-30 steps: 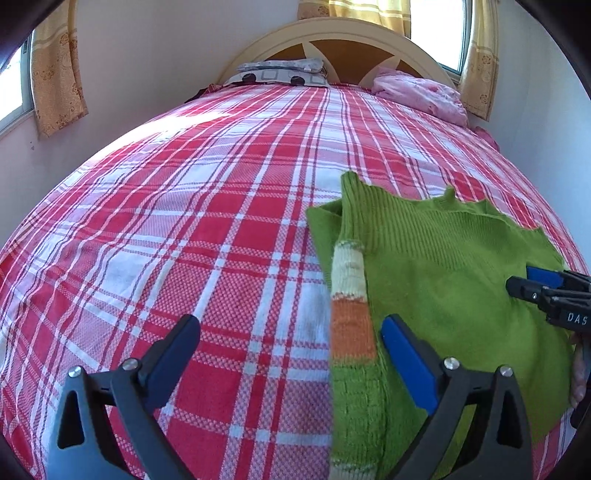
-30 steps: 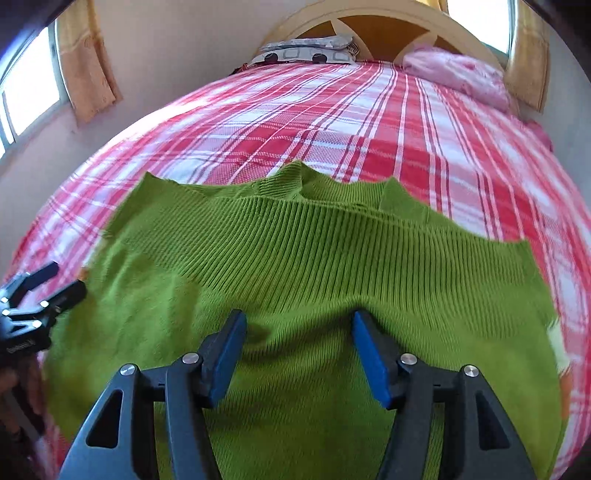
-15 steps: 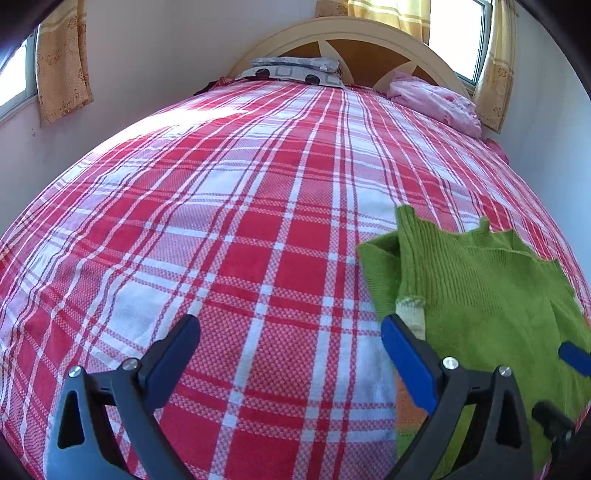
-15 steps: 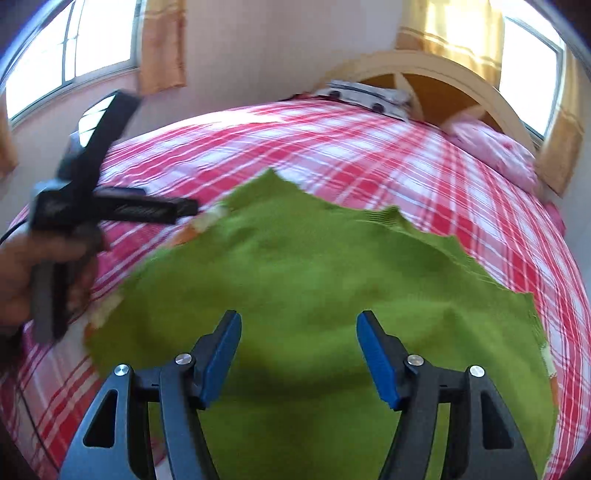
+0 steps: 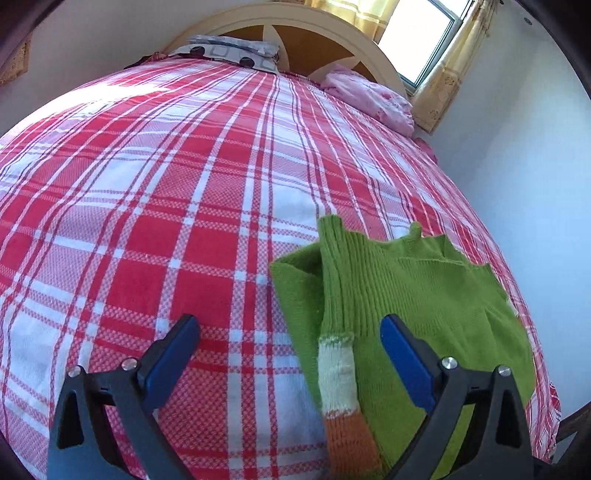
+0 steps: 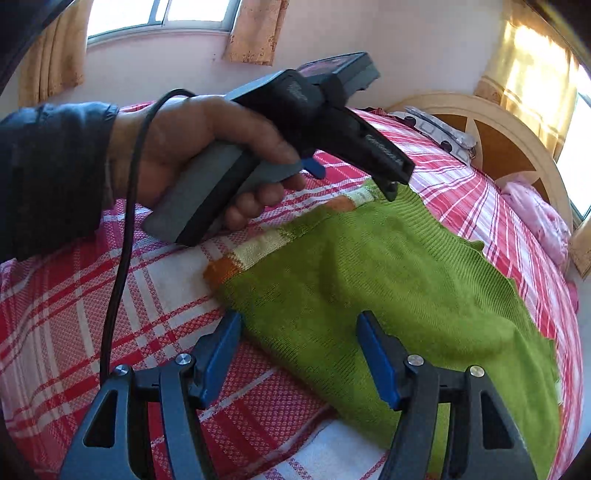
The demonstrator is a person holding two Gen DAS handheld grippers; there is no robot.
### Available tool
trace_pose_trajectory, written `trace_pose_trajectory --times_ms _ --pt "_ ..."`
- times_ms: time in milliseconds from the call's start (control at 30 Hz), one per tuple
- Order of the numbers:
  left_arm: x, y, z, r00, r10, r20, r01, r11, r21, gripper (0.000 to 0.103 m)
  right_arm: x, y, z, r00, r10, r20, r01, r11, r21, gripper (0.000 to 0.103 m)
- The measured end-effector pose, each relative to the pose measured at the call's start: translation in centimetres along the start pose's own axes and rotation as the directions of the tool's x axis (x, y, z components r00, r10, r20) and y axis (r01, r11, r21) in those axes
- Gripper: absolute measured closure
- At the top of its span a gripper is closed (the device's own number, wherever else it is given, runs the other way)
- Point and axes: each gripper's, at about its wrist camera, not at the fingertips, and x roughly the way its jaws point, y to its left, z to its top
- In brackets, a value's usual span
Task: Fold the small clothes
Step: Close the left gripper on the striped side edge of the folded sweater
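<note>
A small green knit sweater [image 5: 424, 295] lies flat on the red plaid bedspread [image 5: 177, 206], with a sleeve striped cream and orange [image 5: 341, 398] folded along its left edge. My left gripper [image 5: 290, 354] is open and empty above that sleeve edge. In the right wrist view the sweater [image 6: 388, 280] fills the middle and right. My right gripper [image 6: 299, 354] is open and empty over its near corner. The left gripper body, held in a hand [image 6: 207, 147], hovers over the sweater's far left side.
A patterned pillow [image 5: 236, 51] and a pink cloth bundle [image 5: 373, 99] lie by the wooden headboard [image 5: 332, 33]. Walls with curtained windows stand close on the left and right. A black cable [image 6: 122, 236] hangs from the left hand.
Both grippers pulled back and swung left. The right wrist view now looks across the sweater's left corner, with the left gripper close in front. The sweater lies still.
</note>
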Motion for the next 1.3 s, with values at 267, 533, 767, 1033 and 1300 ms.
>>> trace_pose_trajectory --times_ms 267,533,767,1033,1300 --pt "1.3 -0.3 0.7 0.998 -0.064 0.019 0.064 0.998 -0.003 0.008 -0.3 2.2 0.3 1.0 -0.027 0.005 0.027 0.996 -0.08 0.037" --pt "2.0 -0.2 1.1 0.988 -0.153 0.021 0.154 0.988 -0.02 0.041 -0.6 2.9 0.1 0.998 -0.052 0.02 0.054 0.994 -0.099 0.037" --pt "2.1 0.0 1.0 0.984 -0.179 0.012 0.179 0.983 -0.029 0.043 -1.1 4.1 0.1 0.997 -0.068 0.021 0.07 0.991 -0.113 0.037" --pt "2.5 0.0 0.8 0.98 -0.2 -0.006 0.199 0.979 -0.03 0.084 0.0 3.5 1.3 0.999 -0.042 -0.008 0.041 0.996 -0.079 0.067" --pt "2.5 0.9 0.8 0.968 -0.252 -0.003 0.251 0.965 -0.076 0.085 -1.4 1.8 0.9 1.0 -0.009 0.028 0.009 1.0 0.003 0.092"
